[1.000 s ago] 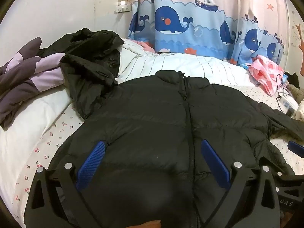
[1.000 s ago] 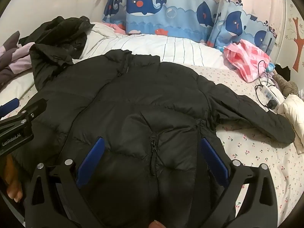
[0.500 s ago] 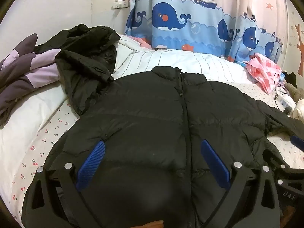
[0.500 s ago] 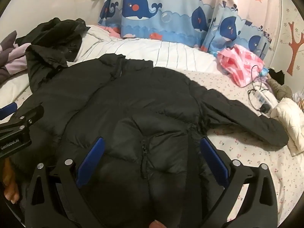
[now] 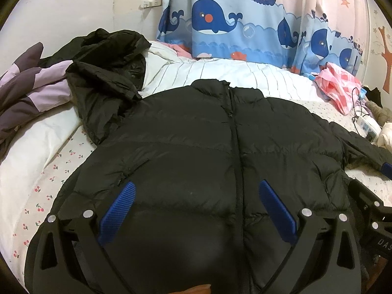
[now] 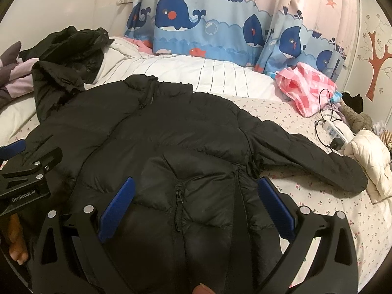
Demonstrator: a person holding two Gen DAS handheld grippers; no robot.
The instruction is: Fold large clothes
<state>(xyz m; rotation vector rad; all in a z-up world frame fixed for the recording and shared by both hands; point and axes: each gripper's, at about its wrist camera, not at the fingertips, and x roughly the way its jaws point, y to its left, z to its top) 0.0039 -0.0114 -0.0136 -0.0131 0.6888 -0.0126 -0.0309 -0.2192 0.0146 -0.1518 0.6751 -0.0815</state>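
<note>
From the left wrist view, the left gripper (image 5: 196, 210) hangs over the lower front of the black puffer jacket (image 5: 196, 147), its blue-padded fingers (image 5: 117, 210) spread wide with nothing between them. The jacket lies face up and zipped on the cherry-print sheet (image 5: 44, 191), collar pointing toward the whale curtain (image 5: 232, 24), centre zip running straight down between the fingers. Up at the left, a second black coat (image 5: 105, 73) sits crumpled on the white striped duvet (image 5: 245, 73), touching the spread jacket's shoulder, and a purple and lilac garment (image 5: 29, 85) lies at the far left edge. A pink checked cloth (image 5: 340, 88) rests at the right near a white power strip (image 5: 367, 125), and part of the right gripper (image 5: 370, 210) pokes in at the right edge, too little of it showing here to read its opening. Over to the right wrist view: the right gripper (image 6: 196, 208) is also wide open and empty, poised above the jacket's (image 6: 171, 134) hem, where a flap with a pocket zip (image 6: 178, 203) lies folded up. One sleeve (image 6: 318, 161) stretches out flat to the right across the sheet (image 6: 343, 220), its cuff just beside a cream padded garment (image 6: 370, 156). The left gripper's black body (image 6: 27, 178) shows at the left edge above a person's fingers (image 6: 17, 245). The power strip (image 6: 335, 132) with its black cable lies beyond the sleeve, and the pink cloth (image 6: 303, 85) sits below the curtain (image 6: 220, 24).
</note>
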